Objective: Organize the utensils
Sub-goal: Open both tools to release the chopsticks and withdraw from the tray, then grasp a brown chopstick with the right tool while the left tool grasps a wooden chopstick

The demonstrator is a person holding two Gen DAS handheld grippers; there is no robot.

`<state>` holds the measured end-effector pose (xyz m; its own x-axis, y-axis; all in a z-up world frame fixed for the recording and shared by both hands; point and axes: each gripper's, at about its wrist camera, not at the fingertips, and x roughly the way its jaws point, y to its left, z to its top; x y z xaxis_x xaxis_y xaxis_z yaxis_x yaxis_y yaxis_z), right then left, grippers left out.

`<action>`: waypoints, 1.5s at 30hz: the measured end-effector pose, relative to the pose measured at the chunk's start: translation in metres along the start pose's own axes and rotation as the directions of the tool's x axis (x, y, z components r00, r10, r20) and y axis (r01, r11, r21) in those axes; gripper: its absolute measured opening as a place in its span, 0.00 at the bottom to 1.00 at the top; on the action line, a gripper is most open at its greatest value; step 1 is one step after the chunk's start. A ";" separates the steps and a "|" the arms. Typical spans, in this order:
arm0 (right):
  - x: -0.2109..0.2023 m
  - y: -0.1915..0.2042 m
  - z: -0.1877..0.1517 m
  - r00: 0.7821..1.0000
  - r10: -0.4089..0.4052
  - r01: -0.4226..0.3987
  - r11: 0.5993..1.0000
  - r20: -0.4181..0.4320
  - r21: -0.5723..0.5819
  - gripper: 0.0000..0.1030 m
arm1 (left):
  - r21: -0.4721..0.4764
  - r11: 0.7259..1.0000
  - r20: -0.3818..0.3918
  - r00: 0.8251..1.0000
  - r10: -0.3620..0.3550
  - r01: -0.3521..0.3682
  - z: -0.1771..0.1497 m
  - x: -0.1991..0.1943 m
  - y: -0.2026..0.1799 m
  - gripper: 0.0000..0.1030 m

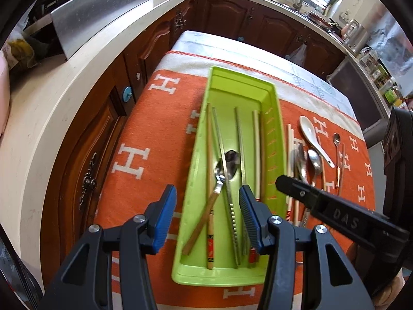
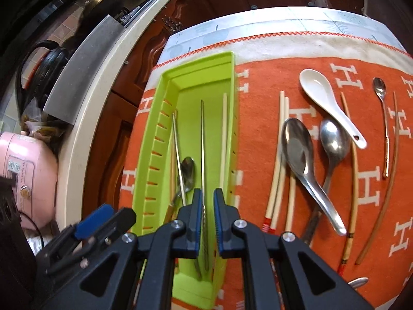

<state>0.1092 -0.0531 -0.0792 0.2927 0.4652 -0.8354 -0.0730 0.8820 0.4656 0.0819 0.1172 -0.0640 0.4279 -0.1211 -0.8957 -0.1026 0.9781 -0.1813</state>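
Here, left claw [image 1: 207, 215] spread, empty, hovering above near end of green tray [image 1: 271, 142] on orange H-pattern blanket [image 1: 160, 139] over table. Tray holds wooden-handled spoon [image 1: 219, 178], metal and bamboo chopsticks. Right claw [image 2: 207, 206] nearly pressed together, metal chopstick [image 2: 203, 155] in narrow gap; pinching or just released, cannot tell. Step: placing chopstick in tray. Right of tray, loose: chopstick pair [image 2: 280, 139], two steel spoons [image 2: 302, 152], white ceramic spoon [image 2: 327, 100], teaspoon [image 2: 382, 103]. Next: right claw clears tray, picks one.
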 end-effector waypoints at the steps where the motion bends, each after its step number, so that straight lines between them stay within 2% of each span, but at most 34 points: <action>1: -0.004 -0.004 -0.003 1.000 0.017 -0.017 1.000 -0.004 -0.004 0.08 | 0.007 1.000 0.000 1.000 -0.003 0.003 -0.001 -0.001 -0.004 0.47; 3: -0.013 -0.008 -0.010 0.999 -0.040 0.041 0.999 0.008 -0.022 0.08 | 0.023 1.000 -0.001 1.000 -0.013 0.013 -0.003 -0.003 -0.012 0.47; 6: -0.027 -0.016 -0.018 0.999 -0.027 0.028 0.999 0.023 -0.044 0.08 | 0.045 0.998 -0.003 0.999 -0.035 0.035 -0.006 -0.008 -0.026 0.47; 12: -0.061 -0.047 -0.036 0.996 -0.053 0.056 0.997 0.070 -0.053 0.08 | 0.115 0.991 -0.004 0.997 -0.076 0.076 -0.015 -0.016 -0.061 0.48; 16: -0.084 -0.082 -0.041 0.992 -0.075 0.076 0.997 0.104 -0.004 0.08 | 0.159 0.982 -0.007 0.994 -0.106 0.105 -0.020 -0.015 -0.088 0.54; 23: -0.104 -0.144 -0.041 0.984 -0.119 0.102 0.987 0.136 0.128 0.08 | 0.229 0.962 -0.040 0.989 -0.141 0.147 -0.028 -0.001 -0.131 0.54; 32: -0.078 -0.179 -0.033 0.983 -0.154 0.134 0.974 0.097 0.184 0.08 | 0.246 0.951 -0.119 0.980 -0.159 0.185 -0.027 0.031 -0.162 0.54; 41: -0.047 -0.174 -0.016 0.965 -0.251 0.237 0.959 0.081 0.154 0.10 | 0.221 0.958 -0.130 0.979 -0.156 0.182 -0.019 0.043 -0.161 0.53; 45: -0.043 -0.166 -0.015 0.951 -0.291 0.280 0.954 0.104 0.108 0.11 | 0.189 0.963 -0.131 0.977 -0.169 0.192 -0.012 0.044 -0.155 0.53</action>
<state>0.0945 -0.2183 -0.1250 0.3992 0.1776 -0.8995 0.1157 0.9635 0.2416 0.1061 -0.0418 -0.0805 0.3179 -0.3055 -0.8976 0.1524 0.9508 -0.2697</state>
